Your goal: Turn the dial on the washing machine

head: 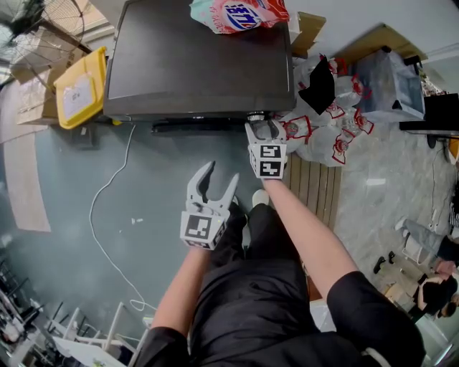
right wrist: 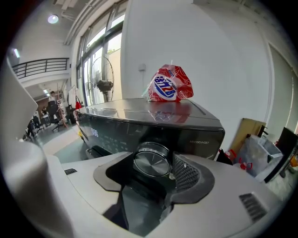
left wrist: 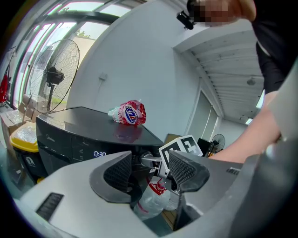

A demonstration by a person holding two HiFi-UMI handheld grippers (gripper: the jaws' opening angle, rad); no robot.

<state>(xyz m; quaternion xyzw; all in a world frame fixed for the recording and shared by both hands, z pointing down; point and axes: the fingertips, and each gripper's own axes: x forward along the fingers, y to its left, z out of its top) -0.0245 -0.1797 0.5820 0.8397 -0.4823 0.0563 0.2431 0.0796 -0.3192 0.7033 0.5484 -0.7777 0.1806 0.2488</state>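
Note:
The dark washing machine (head: 193,57) stands ahead of me, with a red and white detergent bag (head: 240,14) on its lid. Its round silver dial (right wrist: 151,161) sits at the right end of the front panel. My right gripper (head: 262,125) is up against that panel, open, its jaws standing on either side of the dial; the right pad (right wrist: 186,173) is close beside the rim. My left gripper (head: 213,175) hangs back in the air over the floor, open and with nothing held. From the left gripper view I see the machine (left wrist: 70,135) and a lit display.
A yellow bin (head: 80,87) stands left of the machine. A white cable (head: 107,208) trails across the floor. Tied plastic bags (head: 323,129) and boxes pile up on the right, beside a wooden pallet (head: 315,186). A standing fan (left wrist: 56,76) is by the windows.

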